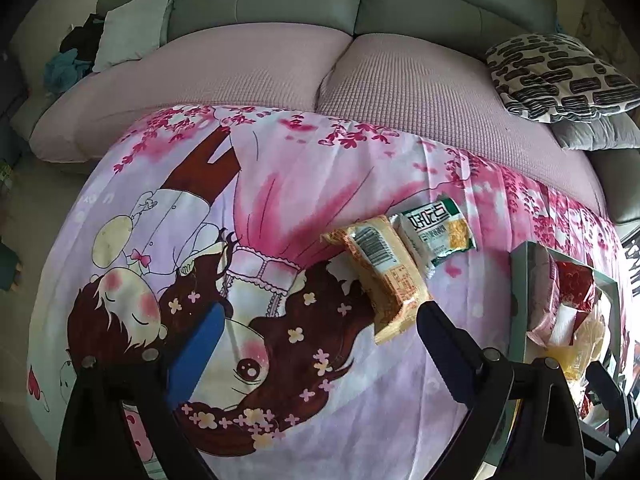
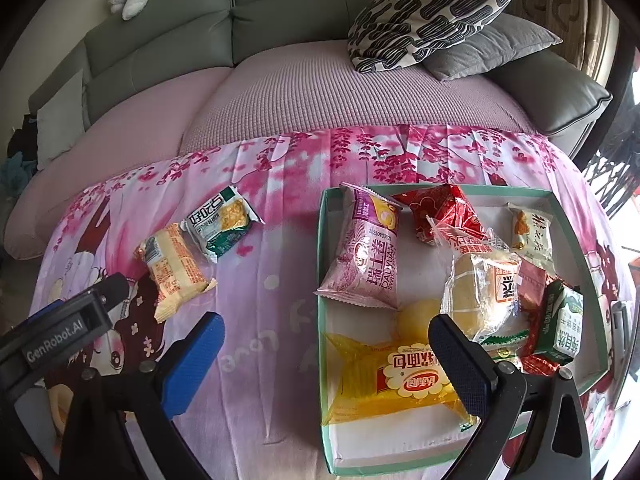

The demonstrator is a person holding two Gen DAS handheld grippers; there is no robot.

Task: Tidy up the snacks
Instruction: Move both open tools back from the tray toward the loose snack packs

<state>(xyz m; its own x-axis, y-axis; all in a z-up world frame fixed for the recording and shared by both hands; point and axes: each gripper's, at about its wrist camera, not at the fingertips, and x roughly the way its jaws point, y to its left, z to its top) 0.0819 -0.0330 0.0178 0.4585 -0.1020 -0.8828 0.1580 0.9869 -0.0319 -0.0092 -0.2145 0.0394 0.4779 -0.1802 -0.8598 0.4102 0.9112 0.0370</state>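
Observation:
A mint-edged tray (image 2: 321, 240) on the pink cartoon cloth (image 2: 264, 264) holds several snack packets, among them a yellow bread pack (image 2: 396, 384), a pink pack (image 2: 368, 256) and a red one (image 2: 440, 208). My right gripper (image 2: 326, 360) hangs open over the tray's left rim and grips nothing; the yellow pack lies free below it. Left of the tray lie an orange-yellow packet (image 1: 380, 276) (image 2: 172, 268) and a green-white packet (image 1: 434, 236) (image 2: 222, 222). My left gripper (image 1: 320, 340) (image 2: 80, 320) stands open, its right finger (image 1: 444, 344) close to the orange-yellow packet's near end.
The cloth covers a low surface in front of a grey-green sofa (image 2: 280, 12) with a pink seat cover (image 2: 320, 96). A black-and-white patterned cushion (image 2: 428, 12) and a grey one (image 2: 492, 48) lie at the right. The tray's rim (image 1: 520, 280) shows at the left wrist view's right edge.

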